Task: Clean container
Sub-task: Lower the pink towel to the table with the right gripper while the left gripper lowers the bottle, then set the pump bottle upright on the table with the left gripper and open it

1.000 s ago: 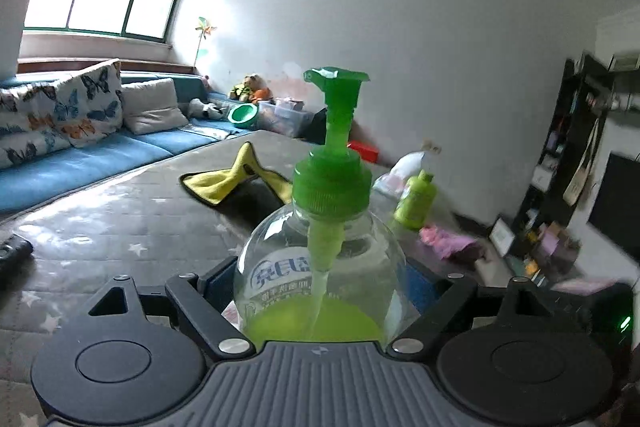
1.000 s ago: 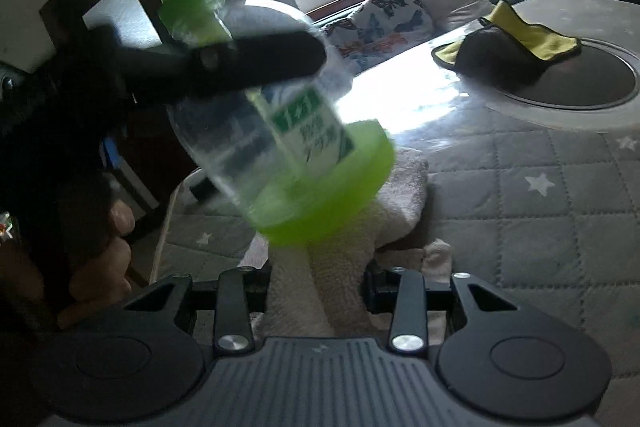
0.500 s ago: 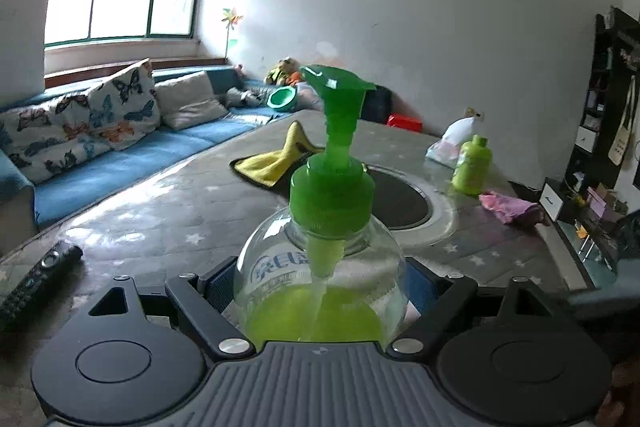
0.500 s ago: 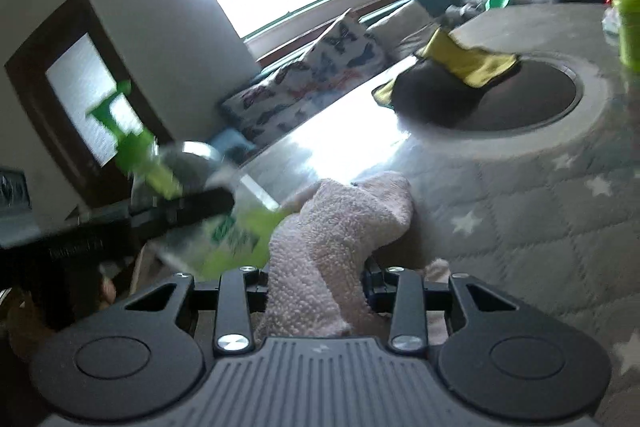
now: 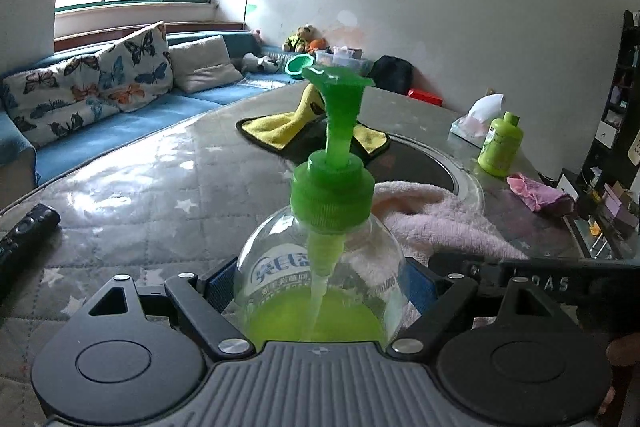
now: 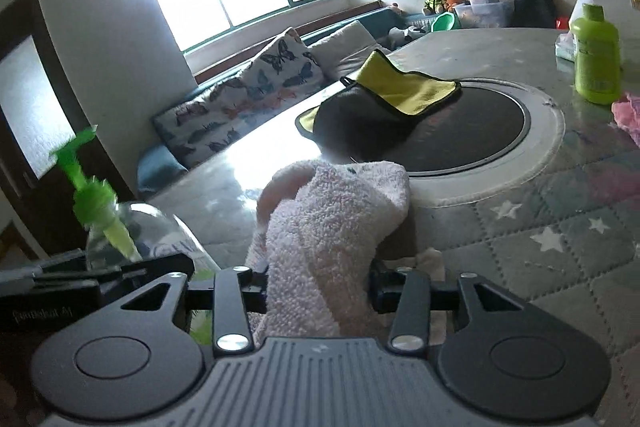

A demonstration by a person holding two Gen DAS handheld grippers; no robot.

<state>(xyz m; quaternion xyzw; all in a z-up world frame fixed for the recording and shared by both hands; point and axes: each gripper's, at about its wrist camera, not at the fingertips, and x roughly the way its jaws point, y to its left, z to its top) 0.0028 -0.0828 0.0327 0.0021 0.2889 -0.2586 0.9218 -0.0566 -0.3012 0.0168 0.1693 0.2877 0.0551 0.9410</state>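
Left wrist view: the soap bottle [image 5: 320, 275] is being held upright between the fingers of the left gripper [image 5: 320, 291], long axis vertical, green pump [image 5: 334, 131] on top with its spout pointed away from the camera toward the far wall. Green liquid is seen pooled in the bottom of the clear body. The fingers are being pressed against both sides of the bottle, just above the table [image 5: 152, 195]. The pink towel [image 5: 432, 223] is seen just behind and right of the bottle; contact cannot be told.

Right wrist view: the towel [image 6: 328, 235] is being pinched between the fingers of the right gripper [image 6: 318, 291], bunched and sticking up forward. The bottle [image 6: 132, 231] is seen at the left edge, blurred, tilted with the pump leaning left. Both grippers are being held level and low over the table, side by side. A yellow cloth [image 6: 404, 87] and a green bottle [image 6: 596, 59] are being left farther back on the table.
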